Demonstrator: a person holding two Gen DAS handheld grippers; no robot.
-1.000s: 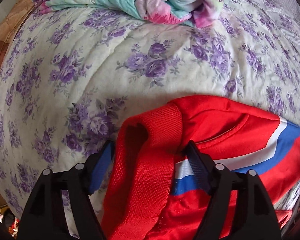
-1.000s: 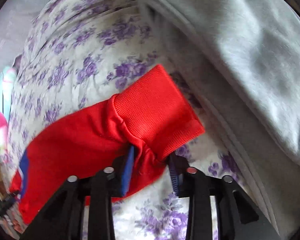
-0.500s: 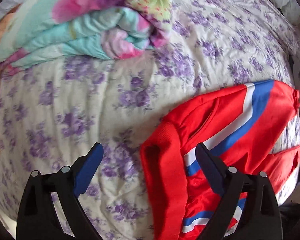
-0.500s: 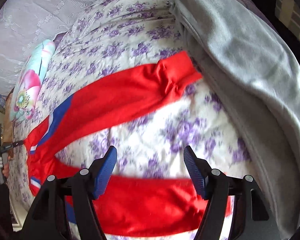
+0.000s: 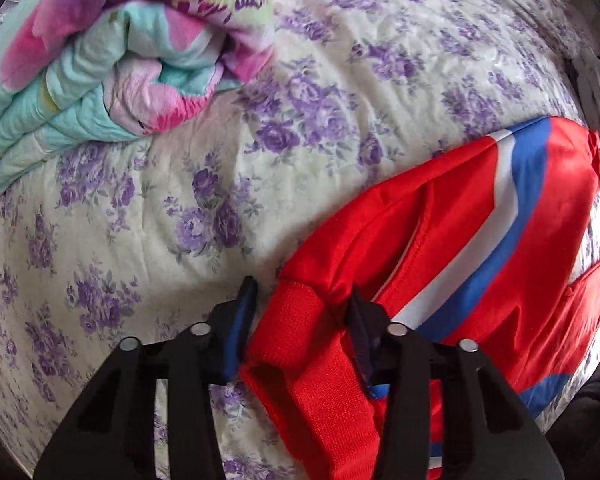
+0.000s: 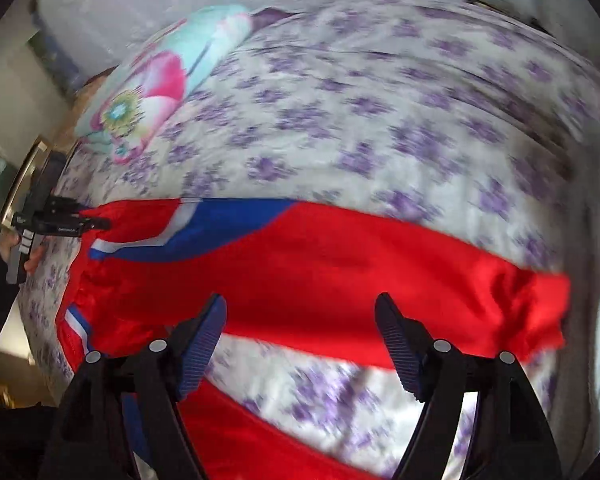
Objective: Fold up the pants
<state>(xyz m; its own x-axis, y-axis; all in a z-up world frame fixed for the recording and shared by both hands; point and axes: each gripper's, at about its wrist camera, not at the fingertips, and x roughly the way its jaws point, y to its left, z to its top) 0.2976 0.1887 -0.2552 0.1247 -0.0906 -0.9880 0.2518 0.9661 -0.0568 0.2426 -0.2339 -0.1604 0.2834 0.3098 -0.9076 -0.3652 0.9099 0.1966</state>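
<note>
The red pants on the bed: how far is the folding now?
Done: the red pants lie spread lengthwise on the floral bedsheet, both legs still apart, no fold visible. In hand: the left tool has just been closing around the ribbed waistband; the right tool has been opening and holds nothing. Left: all the folds.
</note>
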